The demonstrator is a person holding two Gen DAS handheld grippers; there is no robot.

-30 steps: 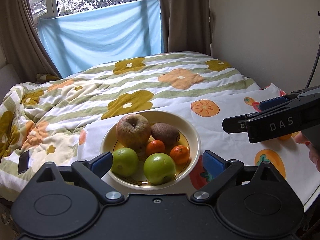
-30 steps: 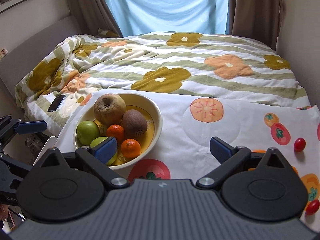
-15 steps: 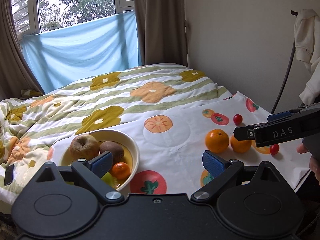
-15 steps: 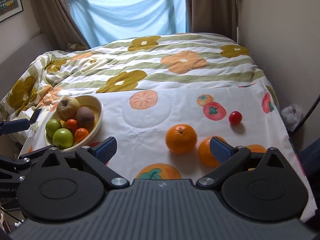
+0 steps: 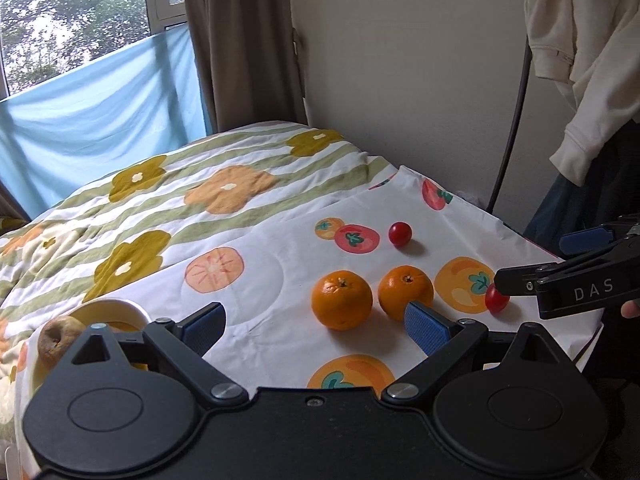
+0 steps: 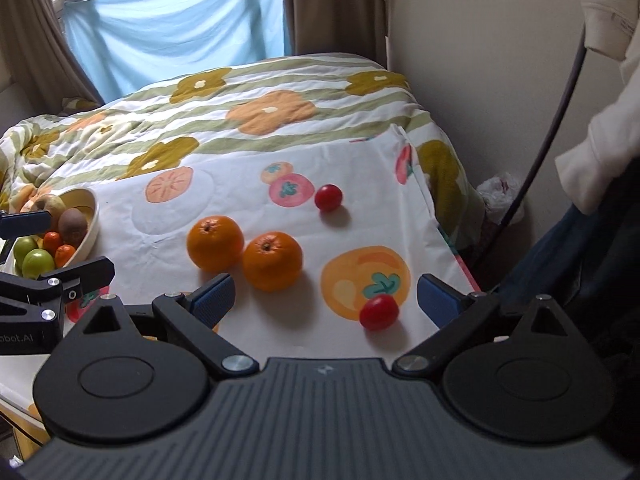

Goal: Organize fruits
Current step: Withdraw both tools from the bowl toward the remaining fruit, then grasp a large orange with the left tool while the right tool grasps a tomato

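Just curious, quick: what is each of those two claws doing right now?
Left gripper: open, holding nothing.
Right gripper: open, holding nothing.

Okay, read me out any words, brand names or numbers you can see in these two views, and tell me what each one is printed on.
"DAS": white letters on the side of the right gripper, seen from the left wrist camera.
"obot.AI": cut off at the frame edge, on the side of the left gripper, seen from the right wrist camera.
No other text or numbers show.
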